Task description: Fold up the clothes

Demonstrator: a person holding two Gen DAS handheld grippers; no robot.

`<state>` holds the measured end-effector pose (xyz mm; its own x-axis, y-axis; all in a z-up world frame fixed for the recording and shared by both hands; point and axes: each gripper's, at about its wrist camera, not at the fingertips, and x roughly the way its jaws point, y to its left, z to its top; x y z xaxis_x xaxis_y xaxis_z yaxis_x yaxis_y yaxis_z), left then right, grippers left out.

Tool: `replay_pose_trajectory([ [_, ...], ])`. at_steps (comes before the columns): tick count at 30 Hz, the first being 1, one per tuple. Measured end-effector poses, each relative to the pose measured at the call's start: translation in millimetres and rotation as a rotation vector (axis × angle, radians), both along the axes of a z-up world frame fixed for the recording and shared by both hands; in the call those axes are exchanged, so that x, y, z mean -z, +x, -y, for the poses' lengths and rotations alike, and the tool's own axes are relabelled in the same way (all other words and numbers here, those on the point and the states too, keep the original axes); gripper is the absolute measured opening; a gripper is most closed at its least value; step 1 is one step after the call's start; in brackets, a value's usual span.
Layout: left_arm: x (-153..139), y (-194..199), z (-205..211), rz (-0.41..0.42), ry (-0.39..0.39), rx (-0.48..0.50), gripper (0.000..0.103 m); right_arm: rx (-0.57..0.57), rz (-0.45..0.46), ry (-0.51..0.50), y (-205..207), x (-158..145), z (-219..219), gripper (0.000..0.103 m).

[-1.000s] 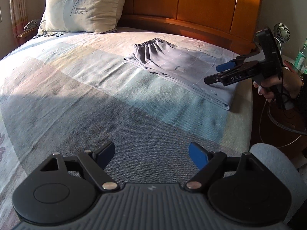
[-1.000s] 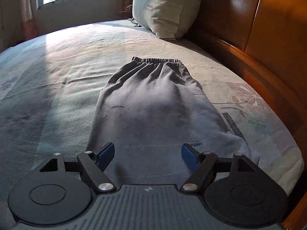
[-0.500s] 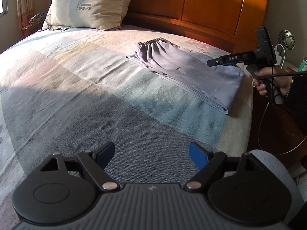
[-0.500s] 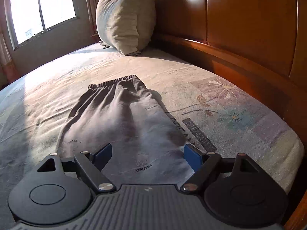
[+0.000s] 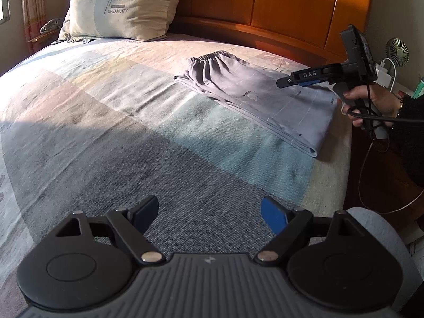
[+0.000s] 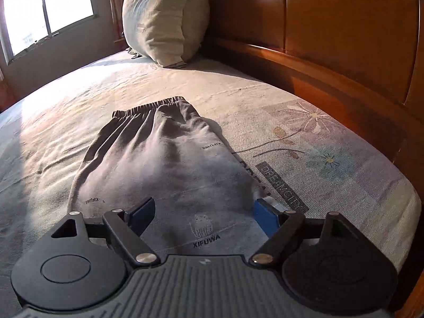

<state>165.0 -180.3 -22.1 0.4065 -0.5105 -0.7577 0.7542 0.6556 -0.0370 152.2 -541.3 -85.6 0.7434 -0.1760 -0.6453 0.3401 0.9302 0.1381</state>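
Note:
Grey trousers (image 5: 254,92) lie folded lengthwise on the bed, waistband toward the pillow, folded end near the bed's right edge. In the right wrist view the same trousers (image 6: 169,164) stretch away from my right gripper (image 6: 204,213), which hovers open over their near end with nothing between its blue pads. From the left wrist view that right gripper (image 5: 285,82) shows edge-on above the trousers, held by a hand (image 5: 371,100). My left gripper (image 5: 209,213) stands open over bare bedsheet, well short of the trousers, empty.
A cream pillow (image 5: 124,5) leans on the wooden headboard (image 5: 291,8). The patterned bedsheet (image 5: 106,111) spreads wide to the left. A small fan (image 5: 396,52) and a charger sit on a stand beyond the bed's right edge. A window (image 6: 45,8) is at far left.
My right gripper has shifted and rolled over the trousers' near end, so its view has swung toward the headboard. The left gripper has kept still. Both have stayed open.

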Motion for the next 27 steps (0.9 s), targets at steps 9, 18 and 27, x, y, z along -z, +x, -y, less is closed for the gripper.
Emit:
replay_pose_trajectory([
  [9,4.3,1.8,-3.2,-0.014,0.004,-0.034,0.085,-0.204,0.044,-0.014,59.9,-16.9,-35.8,0.090],
  [18,9.7,5.6,-7.9,-0.021,0.025,-0.047,0.085,-0.247,-0.032,-0.089,84.3,1.5,-57.3,0.097],
  [27,5.1,2.0,-7.4,-0.018,0.020,-0.048,0.085,-0.289,-0.040,-0.003,89.2,8.5,-73.5,0.098],
])
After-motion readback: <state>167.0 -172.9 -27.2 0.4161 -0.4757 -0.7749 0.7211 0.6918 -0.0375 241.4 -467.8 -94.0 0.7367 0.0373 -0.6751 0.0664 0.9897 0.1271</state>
